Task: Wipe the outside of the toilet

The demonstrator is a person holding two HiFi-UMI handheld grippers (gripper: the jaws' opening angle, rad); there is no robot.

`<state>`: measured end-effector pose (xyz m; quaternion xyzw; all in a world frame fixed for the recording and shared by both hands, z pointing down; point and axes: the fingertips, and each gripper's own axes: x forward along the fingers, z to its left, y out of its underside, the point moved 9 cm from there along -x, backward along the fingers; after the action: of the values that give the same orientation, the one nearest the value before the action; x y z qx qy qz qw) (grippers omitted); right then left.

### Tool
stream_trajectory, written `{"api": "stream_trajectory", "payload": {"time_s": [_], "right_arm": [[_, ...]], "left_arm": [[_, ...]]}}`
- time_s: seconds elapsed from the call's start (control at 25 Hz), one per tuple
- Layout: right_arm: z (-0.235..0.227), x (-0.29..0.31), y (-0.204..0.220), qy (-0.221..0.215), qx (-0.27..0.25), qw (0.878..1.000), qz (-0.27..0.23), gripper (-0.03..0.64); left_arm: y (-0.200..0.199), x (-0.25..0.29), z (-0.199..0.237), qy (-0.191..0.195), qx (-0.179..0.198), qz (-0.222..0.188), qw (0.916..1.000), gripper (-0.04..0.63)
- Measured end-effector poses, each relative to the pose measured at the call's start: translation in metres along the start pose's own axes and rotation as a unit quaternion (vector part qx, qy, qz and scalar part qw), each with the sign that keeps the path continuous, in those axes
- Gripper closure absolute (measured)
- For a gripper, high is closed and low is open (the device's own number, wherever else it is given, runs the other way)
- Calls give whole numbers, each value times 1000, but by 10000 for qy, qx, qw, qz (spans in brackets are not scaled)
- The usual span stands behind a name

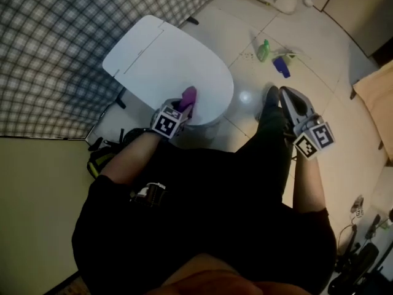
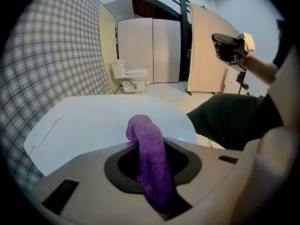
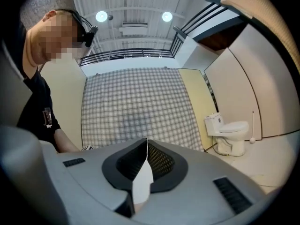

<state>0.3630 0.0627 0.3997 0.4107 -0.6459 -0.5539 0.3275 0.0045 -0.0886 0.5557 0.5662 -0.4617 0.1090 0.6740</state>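
Firmly, left tongs (image 2: 154,175) pinch purple cloth (image 2: 148,137); right tongs (image 3: 146,146) closed.

A grey checked wall (image 1: 55,42) is seen along one side of the room, with plain cream panels (image 3: 194,102) joined to its edges and a pale tiled floor (image 1: 334,112) laid at its foot. Beyond the checked wall's far end, a second toilet (image 3: 229,132) is set before white partition panels (image 2: 147,50). Above the checked wall, two round ceiling lamps (image 3: 101,16) are lit.
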Motion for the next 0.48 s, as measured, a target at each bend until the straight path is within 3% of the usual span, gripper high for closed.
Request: {"api": "stream_trajectory", "payload": {"time_s": [0.2, 0.48], "right_arm": [[51, 22, -7, -316, -156, 9993, 88, 606], [78, 29, -23, -394, -365, 9984, 189, 606]], "left_arm": [[59, -36, -35, 242, 151, -14, 9996, 506], [69, -14, -51, 268, 438, 8, 9987, 506]]}}
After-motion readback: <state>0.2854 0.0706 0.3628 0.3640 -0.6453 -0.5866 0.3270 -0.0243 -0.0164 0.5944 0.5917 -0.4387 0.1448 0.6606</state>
